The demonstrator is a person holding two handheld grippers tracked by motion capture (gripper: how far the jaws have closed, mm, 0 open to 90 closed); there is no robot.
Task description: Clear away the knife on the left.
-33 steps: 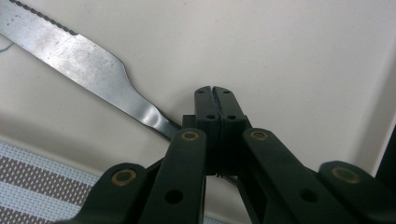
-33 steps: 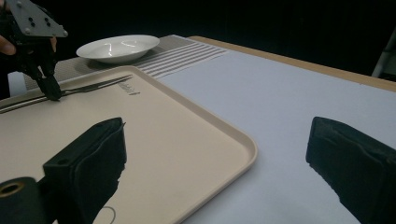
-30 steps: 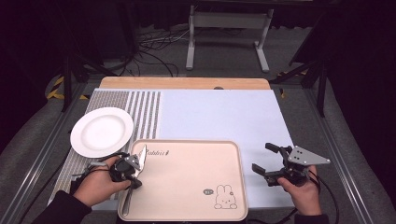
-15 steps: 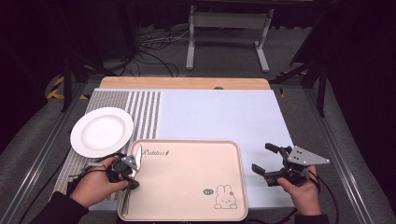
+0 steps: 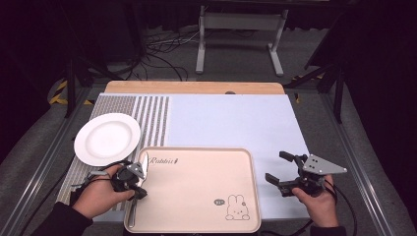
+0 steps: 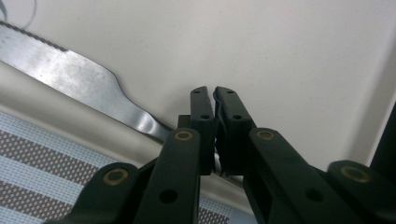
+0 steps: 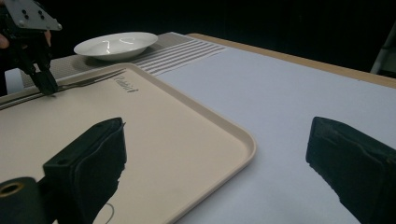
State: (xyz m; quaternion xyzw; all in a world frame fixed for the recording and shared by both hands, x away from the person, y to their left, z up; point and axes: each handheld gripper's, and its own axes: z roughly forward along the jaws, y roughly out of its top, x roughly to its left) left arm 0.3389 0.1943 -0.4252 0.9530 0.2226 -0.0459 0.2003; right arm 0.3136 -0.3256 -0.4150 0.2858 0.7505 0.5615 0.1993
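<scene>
A metal knife lies along the left rim of the beige tray, blade pointing away from me. My left gripper is shut on the knife's handle at the tray's left edge. In the left gripper view the jaws pinch the thin handle while the serrated blade runs up and left over the tray. My right gripper is open and holds nothing, low over the pale blue mat just right of the tray. The right gripper view has its jaws wide apart, with the left gripper and knife farther off.
A white plate sits on the striped mat beyond the left hand. The pale blue mat covers the table's middle and right. A wooden strip edges the far side. The tray has a rabbit drawing near its front right.
</scene>
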